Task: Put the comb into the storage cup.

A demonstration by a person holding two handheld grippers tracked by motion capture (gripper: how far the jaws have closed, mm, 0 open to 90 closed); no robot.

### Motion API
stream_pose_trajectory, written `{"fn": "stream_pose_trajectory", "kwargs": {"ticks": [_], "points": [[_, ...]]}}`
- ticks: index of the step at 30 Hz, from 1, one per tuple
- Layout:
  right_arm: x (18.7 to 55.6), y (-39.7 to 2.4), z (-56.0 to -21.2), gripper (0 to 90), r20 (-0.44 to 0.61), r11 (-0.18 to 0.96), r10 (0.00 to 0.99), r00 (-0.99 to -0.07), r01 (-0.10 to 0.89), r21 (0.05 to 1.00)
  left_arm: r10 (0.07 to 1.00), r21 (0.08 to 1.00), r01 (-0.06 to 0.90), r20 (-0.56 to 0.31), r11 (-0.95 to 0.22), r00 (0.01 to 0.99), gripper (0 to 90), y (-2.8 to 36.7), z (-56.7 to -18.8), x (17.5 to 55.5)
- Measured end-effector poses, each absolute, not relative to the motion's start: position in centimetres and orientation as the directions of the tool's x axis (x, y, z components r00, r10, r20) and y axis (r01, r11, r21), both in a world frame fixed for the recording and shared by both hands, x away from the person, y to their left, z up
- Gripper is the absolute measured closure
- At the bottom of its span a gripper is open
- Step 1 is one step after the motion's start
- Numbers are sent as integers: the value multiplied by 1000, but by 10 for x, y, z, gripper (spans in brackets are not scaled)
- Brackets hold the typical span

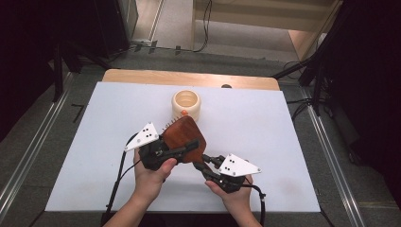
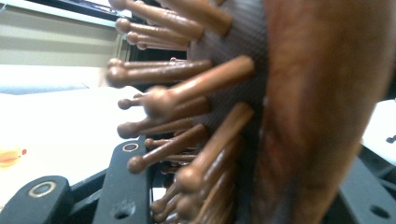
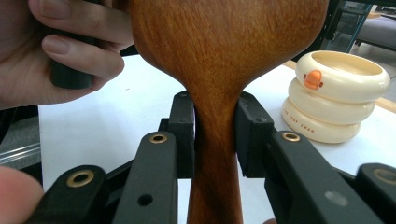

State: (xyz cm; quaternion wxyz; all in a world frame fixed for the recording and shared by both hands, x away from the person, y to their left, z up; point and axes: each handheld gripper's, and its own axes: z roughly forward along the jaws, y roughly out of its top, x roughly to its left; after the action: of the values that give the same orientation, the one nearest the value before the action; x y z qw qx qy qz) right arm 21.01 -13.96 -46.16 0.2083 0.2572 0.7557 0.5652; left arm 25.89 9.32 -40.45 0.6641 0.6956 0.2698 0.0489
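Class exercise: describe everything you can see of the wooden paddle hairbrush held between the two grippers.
The reddish-brown wooden paddle hairbrush has a broad glossy head, a narrow handle and ball-tipped wooden pins on a dark cushion. It is held above the white table. The right gripper clamps its handle; the left gripper is shut on its head.

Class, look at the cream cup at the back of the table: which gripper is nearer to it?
Left. The left gripper, shut on the wooden hairbrush head, sits just before the cream cup. The right gripper, clamping the brush handle, is farther back toward the person.
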Motion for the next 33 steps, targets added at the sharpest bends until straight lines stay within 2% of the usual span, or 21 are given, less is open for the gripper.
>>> {"fn": "stream_pose_trajectory", "kwargs": {"ticks": [4,10,21,25,30,31,32,33], "points": [[213,-143,-461,650,-7,215,617,-787,159,964,446,953,301,-277,18,851,543,95,-403,260],[216,-151,-461,536,24,192,615,-789,179,965,458,955,294,-271,22,846,547,101,-401,263],[219,-176,-459,130,85,143,639,-765,226,964,485,958,286,-258,18,835,546,109,-395,273],[220,-188,-462,82,95,125,661,-744,233,964,495,959,282,-257,24,830,546,112,-392,276],[220,-200,-467,80,95,116,706,-702,247,962,503,960,279,-254,28,826,546,116,-388,280],[219,-202,-468,61,98,110,713,-694,250,962,505,960,278,-254,29,825,546,117,-387,281],[219,-205,-469,0,96,113,714,-694,250,962,507,961,276,-251,27,825,546,117,-386,282],[219,-208,-470,0,101,114,706,-701,253,961,510,961,275,-249,26,824,546,118,-385,282]]}}
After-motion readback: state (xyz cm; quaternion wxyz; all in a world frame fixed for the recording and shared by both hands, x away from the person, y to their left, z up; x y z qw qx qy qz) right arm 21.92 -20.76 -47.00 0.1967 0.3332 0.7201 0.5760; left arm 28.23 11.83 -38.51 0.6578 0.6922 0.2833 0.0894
